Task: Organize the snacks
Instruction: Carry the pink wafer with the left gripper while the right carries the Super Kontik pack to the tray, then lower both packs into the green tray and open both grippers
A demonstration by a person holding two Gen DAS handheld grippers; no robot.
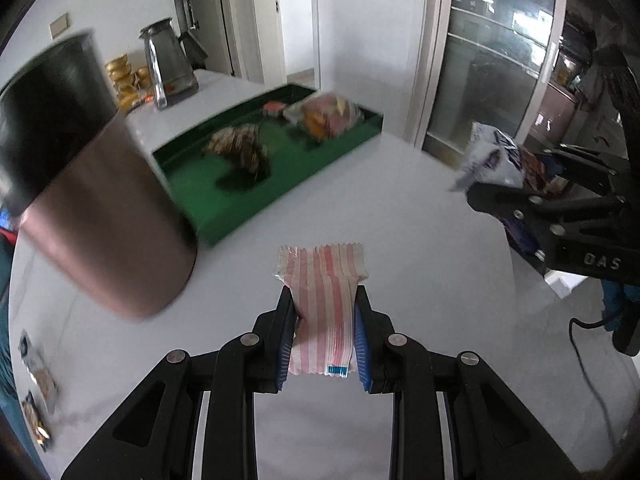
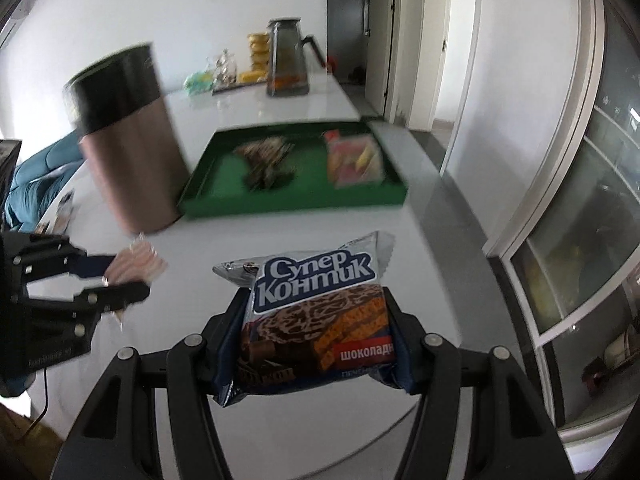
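My left gripper (image 1: 325,300) is shut on a pink-and-white striped snack packet (image 1: 326,304), held above the white table. In the right wrist view the same left gripper (image 2: 132,280) shows at the left edge with the striped packet (image 2: 136,266). My right gripper (image 2: 316,304) is shut on a chocolate biscuit pack (image 2: 320,316) with a blue and white label; the left wrist view shows that right gripper (image 1: 476,184) and the biscuit pack (image 1: 494,156) at the right. Ahead lies a green tray (image 1: 224,204) (image 2: 288,208) holding a dark wrapped snack (image 1: 240,148) and a clear bag of colourful sweets (image 1: 326,114) (image 2: 354,158).
A tall copper-coloured canister with a black lid (image 1: 100,216) (image 2: 128,148) stands left of the tray. A metal jug (image 1: 168,64) (image 2: 288,58) and yellow items (image 2: 258,54) sit at the table's far end. Small snack packets (image 1: 38,396) lie at the left edge. A glass door (image 2: 580,220) is right.
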